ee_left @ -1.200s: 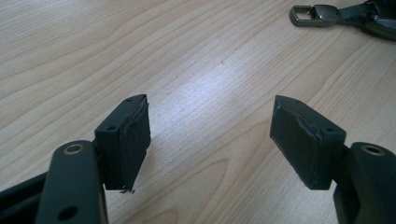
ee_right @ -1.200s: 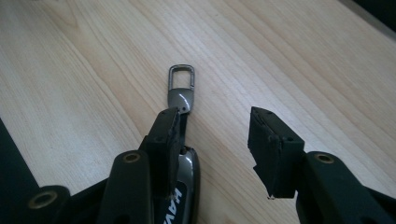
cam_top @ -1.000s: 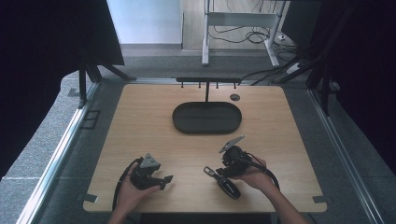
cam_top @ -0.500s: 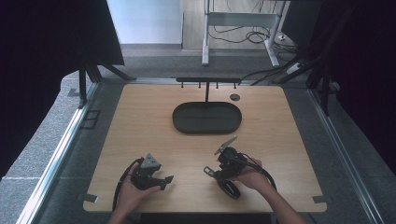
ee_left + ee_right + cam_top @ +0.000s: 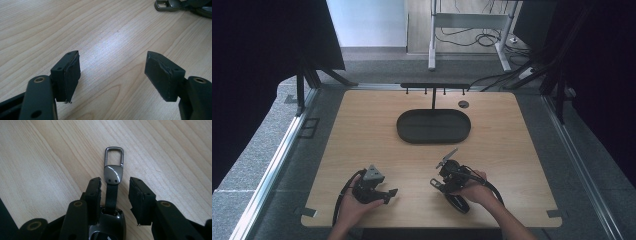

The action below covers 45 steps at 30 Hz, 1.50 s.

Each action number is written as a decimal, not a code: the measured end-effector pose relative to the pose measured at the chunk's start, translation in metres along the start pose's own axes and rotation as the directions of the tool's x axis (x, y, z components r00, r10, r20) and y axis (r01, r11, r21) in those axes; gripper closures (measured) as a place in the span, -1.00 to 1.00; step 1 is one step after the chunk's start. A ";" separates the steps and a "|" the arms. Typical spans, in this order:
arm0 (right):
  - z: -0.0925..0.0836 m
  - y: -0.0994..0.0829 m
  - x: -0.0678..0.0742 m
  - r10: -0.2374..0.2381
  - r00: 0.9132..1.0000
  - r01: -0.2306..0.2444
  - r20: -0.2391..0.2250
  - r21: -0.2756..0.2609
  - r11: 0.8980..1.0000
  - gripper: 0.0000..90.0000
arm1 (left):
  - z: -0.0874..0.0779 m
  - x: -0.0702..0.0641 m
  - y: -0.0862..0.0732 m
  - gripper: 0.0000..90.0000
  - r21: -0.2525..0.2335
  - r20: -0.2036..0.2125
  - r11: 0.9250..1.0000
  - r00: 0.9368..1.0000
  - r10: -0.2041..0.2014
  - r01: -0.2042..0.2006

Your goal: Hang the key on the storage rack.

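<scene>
— Where is the key fob (image 5: 113, 195) found?
— It is laid flat on the desk (image 5: 522, 150), between the jaws of the right hand-held gripper (image 5: 114, 187). The jaws have just been closing, but the strap is not yet pressed.
— And the left hand-held gripper (image 5: 112, 72)?
— It is held wide, with nothing between.

I see pale wood tabletop (image 5: 362, 130) under even light. Grey carpet floor (image 5: 272, 145) around it. Dark curtains (image 5: 257, 55) either side. Beyond far edge, white desk frame (image 5: 472, 20), cables (image 5: 467, 37) trailing on floor.
</scene>
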State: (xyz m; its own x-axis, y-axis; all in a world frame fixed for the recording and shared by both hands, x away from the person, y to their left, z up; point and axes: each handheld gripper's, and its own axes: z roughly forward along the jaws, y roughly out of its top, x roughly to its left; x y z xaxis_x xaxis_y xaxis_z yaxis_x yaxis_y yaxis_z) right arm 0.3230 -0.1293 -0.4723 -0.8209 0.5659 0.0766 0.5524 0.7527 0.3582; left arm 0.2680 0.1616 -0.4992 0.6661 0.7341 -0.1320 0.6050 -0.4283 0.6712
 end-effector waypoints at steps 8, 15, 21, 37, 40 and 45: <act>0.005 0.000 0.001 0.001 1.000 -0.002 0.007 0.031 1.000 0.42 | 0.001 0.000 0.000 -0.35 0.004 0.001 1.000 1.000 0.002 -0.002; 0.009 0.001 0.001 0.005 1.000 -0.006 0.013 0.055 0.998 0.49 | 0.001 0.000 0.000 -0.35 0.004 0.000 1.000 1.000 0.001 -0.001; 0.009 0.002 0.001 0.004 1.000 -0.005 0.015 0.064 0.998 0.54 | 0.002 0.001 0.000 -0.35 0.010 0.000 1.000 1.000 0.002 -0.002; 0.011 0.005 0.007 0.019 0.997 -0.026 0.074 0.089 0.996 0.63 | 0.000 0.000 0.000 -0.35 0.002 0.005 1.000 1.000 -0.005 0.005; 0.010 0.005 0.008 0.023 0.996 -0.031 0.084 0.090 0.995 0.65 | 0.000 0.000 0.000 -0.35 0.001 0.007 1.000 1.000 -0.002 0.002; 0.010 0.004 0.008 0.034 0.997 -0.041 0.076 0.086 0.995 0.69 | 0.001 0.000 0.000 -0.35 0.002 0.007 1.000 1.000 -0.001 0.001</act>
State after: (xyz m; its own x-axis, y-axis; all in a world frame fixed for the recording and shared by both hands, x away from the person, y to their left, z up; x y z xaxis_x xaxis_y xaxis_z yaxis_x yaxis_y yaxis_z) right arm 0.3202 -0.1180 -0.4798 -0.7881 0.6153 0.0181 0.5959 0.7551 0.2733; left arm 0.2684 0.1614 -0.4999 0.6683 0.7310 -0.1377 0.6068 -0.4286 0.6694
